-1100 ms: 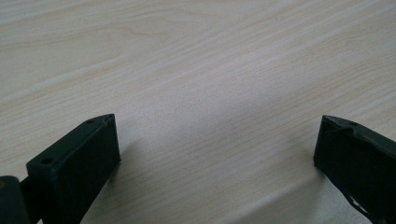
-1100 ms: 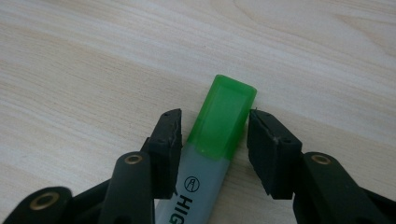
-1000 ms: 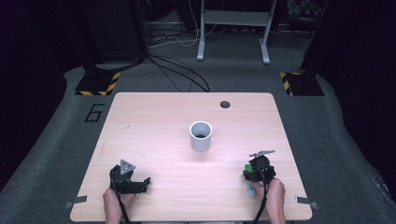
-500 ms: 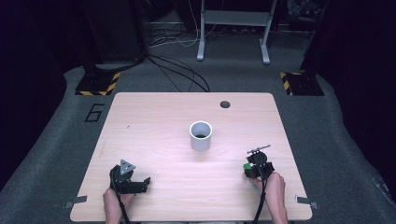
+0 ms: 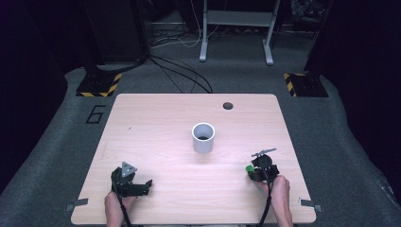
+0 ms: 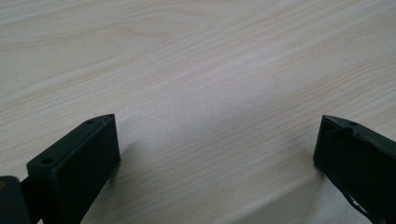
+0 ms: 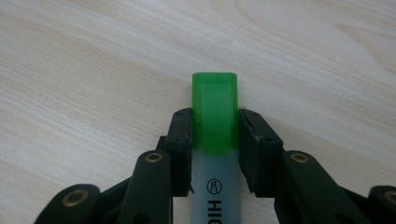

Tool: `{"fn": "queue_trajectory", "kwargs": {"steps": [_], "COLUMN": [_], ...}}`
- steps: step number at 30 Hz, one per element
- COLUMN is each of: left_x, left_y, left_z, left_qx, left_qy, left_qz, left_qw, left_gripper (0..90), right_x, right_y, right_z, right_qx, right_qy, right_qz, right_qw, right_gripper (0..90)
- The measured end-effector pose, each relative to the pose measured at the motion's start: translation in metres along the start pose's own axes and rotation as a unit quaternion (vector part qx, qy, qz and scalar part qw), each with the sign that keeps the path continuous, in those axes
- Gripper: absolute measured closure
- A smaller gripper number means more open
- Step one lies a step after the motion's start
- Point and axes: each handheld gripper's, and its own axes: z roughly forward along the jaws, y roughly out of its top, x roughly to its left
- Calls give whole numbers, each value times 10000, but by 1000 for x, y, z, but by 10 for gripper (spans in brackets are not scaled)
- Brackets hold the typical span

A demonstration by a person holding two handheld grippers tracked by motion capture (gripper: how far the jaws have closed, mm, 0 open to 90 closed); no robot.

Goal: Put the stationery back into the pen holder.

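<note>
Here right hand-held gripper (image 7: pixel 215 135) clamps highlighter (image 7: pixel 214 112); lettering cut off.

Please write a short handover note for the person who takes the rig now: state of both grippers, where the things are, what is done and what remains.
Right gripper: jaws have just closed on the highlighter, gripping at its green cap, low over the table at the near right.
Left gripper: open, nothing between the jaws, low over the table at the near left.
Cup: upright at the table's middle, apart from both grippers.
Done: highlighter gripped.
Left: probably lift it and put it in the cup.
</note>
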Motion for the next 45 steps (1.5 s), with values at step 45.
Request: {"fn": "queue_trajectory", "kwargs": {"steps": [45], "left_x": [-1], "left_y": [1], "left_z": [2], "left_qx": [-52], "left_qy": [103], "left_qz": [-15], "left_qw": [9999], "left_gripper": [7], "right_x": [0], "right_y": [1], "right_z": [-50], "right_qx": [-2419], "right_qy": [-35], "right_qz": [202], "right_qw": [9701], "right_gripper": [670]}}
